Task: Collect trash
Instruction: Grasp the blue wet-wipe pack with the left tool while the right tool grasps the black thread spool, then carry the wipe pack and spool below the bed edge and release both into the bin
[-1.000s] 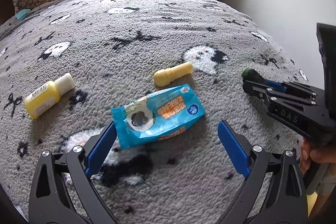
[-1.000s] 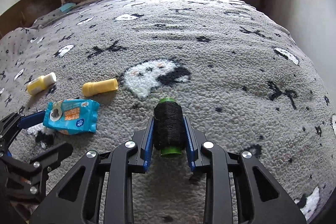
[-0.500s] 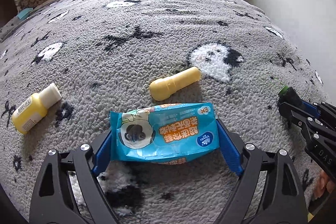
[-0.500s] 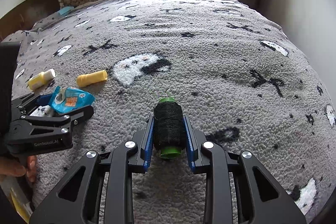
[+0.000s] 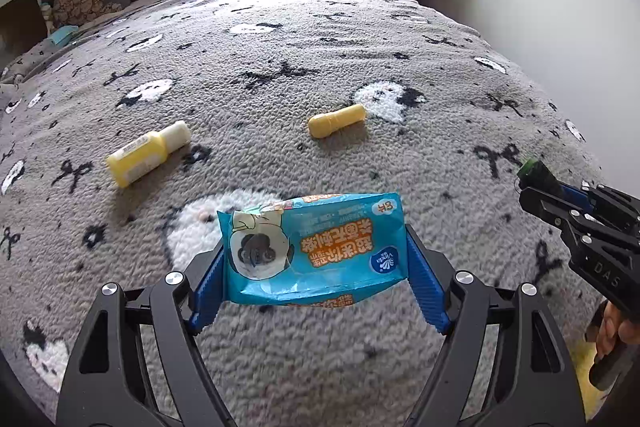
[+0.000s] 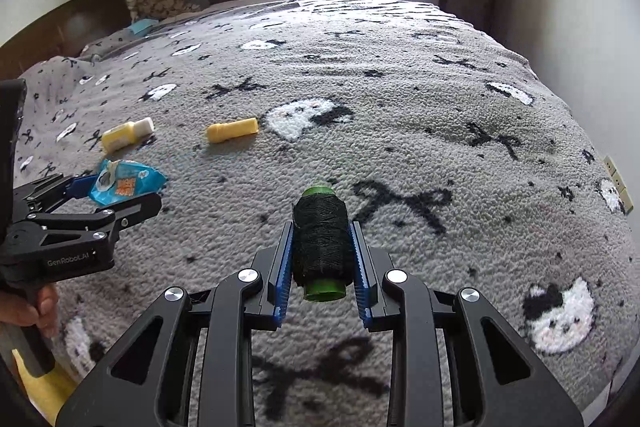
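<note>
Lifted clear of the blanket since half a second ago, the blue wipes packet now hangs between the blue pads of the left gripper, which has closed in on its two short ends; a second ago that gripper stood wide open with the packet lying flat on the bed just ahead of it. In the right wrist view the same packet shows pinched at the tip of the left gripper, raised a little above the grey fleece blanket with its cat and bow pattern. The right gripper is as it was, nearly closed, its pads pressed on either side of a spool of black thread on a green core, held with the core's axis pointing forward along the fingers. From the left wrist view the right gripper enters at the right edge, the green end of the spool just showing at its tip. Left on the bed are a yellow bottle with a white cap, lying on its side to the left, and a small yellow tube, also on its side, beside a white cat figure in the weave. Both lie well apart from each gripper.
</note>
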The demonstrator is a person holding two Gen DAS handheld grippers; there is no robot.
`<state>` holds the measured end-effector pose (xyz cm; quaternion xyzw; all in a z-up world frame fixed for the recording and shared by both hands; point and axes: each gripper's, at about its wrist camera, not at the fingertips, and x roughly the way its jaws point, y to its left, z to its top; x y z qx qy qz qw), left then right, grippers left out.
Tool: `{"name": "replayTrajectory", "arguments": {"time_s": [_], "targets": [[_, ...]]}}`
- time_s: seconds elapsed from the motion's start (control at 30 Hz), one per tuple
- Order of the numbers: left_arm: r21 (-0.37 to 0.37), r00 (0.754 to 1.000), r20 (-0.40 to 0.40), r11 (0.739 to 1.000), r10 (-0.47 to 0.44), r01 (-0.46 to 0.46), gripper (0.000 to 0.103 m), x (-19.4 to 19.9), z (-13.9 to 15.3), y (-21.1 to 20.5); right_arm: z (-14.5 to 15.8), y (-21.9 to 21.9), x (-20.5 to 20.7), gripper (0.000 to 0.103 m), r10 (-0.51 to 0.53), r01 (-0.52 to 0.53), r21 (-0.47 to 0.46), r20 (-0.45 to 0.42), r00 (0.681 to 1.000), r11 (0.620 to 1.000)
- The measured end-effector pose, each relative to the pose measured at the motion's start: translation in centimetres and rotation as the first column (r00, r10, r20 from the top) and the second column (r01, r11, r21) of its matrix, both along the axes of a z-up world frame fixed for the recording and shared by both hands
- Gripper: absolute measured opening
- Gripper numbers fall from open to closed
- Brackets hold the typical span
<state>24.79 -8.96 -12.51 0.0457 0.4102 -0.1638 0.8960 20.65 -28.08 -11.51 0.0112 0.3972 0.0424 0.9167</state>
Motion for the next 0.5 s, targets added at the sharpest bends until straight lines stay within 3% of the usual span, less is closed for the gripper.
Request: {"name": "replayTrajectory", "arguments": {"time_s": [0.5], "targets": [[-0.004,0.994,0.108,1.000,0.007,-0.006,0.075,-16.4,1.7,3.8,0.4,3.2,-12.6,0.028,0.035,-0.036,0.020,0.046,0.998,0.999]]}}
